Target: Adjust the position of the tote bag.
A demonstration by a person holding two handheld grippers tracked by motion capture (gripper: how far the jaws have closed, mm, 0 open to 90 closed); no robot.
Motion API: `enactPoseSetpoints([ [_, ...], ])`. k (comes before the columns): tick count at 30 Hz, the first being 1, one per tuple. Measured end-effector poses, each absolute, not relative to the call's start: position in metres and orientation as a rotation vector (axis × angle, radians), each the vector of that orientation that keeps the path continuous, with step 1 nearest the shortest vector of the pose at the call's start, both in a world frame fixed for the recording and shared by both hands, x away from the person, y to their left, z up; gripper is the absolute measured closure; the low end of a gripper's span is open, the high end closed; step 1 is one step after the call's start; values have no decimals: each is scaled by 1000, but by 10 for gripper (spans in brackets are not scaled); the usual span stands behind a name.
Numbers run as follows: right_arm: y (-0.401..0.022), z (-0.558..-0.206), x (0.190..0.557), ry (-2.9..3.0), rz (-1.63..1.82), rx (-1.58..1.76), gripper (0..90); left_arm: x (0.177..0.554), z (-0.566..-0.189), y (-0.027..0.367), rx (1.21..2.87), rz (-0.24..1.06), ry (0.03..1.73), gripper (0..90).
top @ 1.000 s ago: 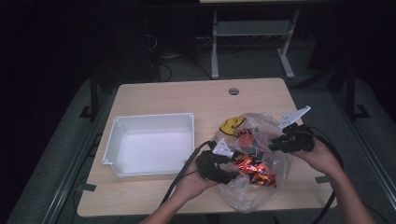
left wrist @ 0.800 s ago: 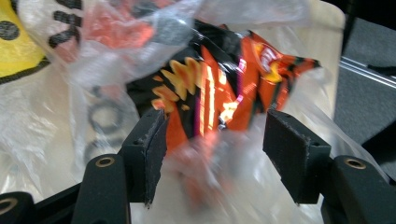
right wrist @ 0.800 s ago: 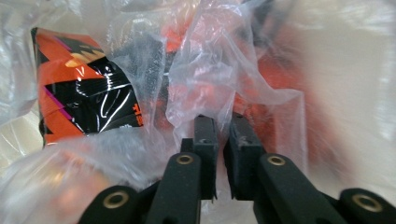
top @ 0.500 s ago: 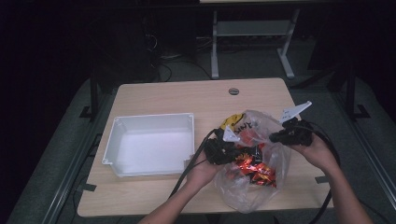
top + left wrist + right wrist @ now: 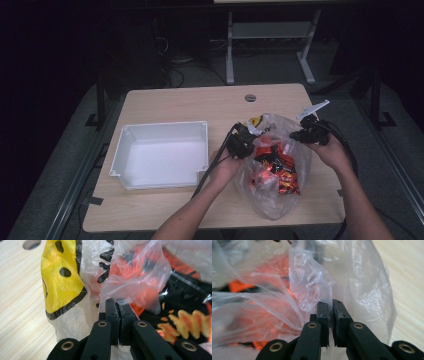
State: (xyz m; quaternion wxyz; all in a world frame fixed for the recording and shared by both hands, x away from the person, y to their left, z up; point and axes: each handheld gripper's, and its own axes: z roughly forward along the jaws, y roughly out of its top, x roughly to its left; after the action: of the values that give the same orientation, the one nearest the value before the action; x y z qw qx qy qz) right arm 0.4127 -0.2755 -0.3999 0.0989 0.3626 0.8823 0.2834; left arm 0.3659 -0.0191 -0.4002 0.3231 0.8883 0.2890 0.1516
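Observation:
A clear plastic bag of orange and black snack packets sits on the right half of the table. My left gripper holds the bag's left rim. In the left gripper view it has just been closing and is now shut on a fold of the bag's film, beside a yellow smiley print. My right gripper is at the bag's right rim. In the right gripper view it has just been closing and pinches crumpled film between its jaws.
An empty white tray stands left of the bag, close to my left forearm. The wooden table has a round cable hole at the back. Black cables trail from both grippers toward the front edge.
My left gripper has moved away from the front edge to the bag's left rim and shut on it. The right gripper shifted slightly farther back. The bag's mouth now stretches between them.

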Motion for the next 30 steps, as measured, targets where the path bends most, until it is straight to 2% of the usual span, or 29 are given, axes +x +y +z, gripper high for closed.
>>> enactPoseSetpoints([
  [11,-267,-417,412,2733,807,1040,877,359,-415,-27,2408,359,721,882],
  [30,-253,-422,369,2821,900,890,889,337,-421,-15,2463,301,635,898],
])
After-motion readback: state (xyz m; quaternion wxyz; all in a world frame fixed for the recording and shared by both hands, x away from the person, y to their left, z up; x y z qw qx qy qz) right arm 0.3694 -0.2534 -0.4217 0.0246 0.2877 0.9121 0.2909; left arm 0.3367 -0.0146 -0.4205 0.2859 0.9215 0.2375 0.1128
